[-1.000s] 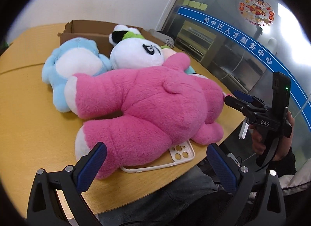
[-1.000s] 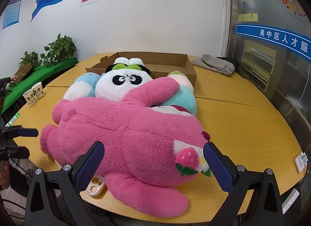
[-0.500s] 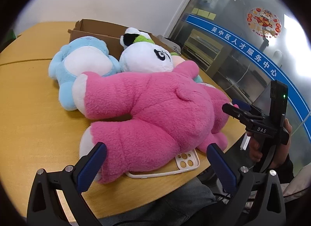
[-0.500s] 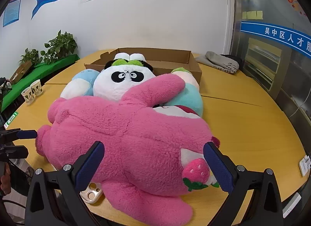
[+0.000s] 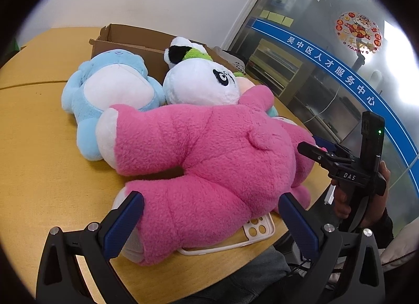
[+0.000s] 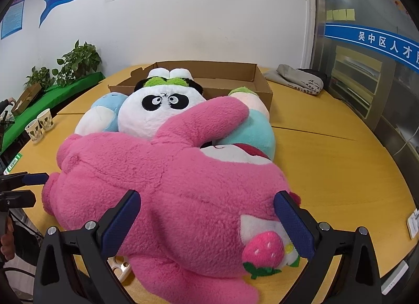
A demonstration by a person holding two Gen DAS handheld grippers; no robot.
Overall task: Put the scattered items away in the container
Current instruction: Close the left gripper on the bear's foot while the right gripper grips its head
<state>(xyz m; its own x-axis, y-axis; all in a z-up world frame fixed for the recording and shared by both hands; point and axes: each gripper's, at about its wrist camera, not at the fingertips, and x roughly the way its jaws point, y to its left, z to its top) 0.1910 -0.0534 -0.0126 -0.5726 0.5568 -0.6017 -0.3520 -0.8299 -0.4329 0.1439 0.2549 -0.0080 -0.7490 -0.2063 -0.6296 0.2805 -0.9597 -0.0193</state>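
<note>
Across the near part of the round wooden table sprawls the big pink plush, lying flat, one arm flung up over the toys behind it and a strawberry patch showing on its near flank. Right behind it, touching, sit the panda plush, the light blue plush on the left and a teal-and-peach plush on the right, all bunched against the front wall of the open cardboard box; none of them is inside it. A white phone case lies on the table edge, half tucked under the pink plush's leg.

Now the grippers: the left gripper is spread wide, its blue pads either side of the pink leg, not pressing it. The right gripper is just as wide, straddling the pink body near the strawberry, nothing held.

Further out, two paper cups stand at the left rim, a folded grey garment lies beyond the box, and potted plants line the wall.
</note>
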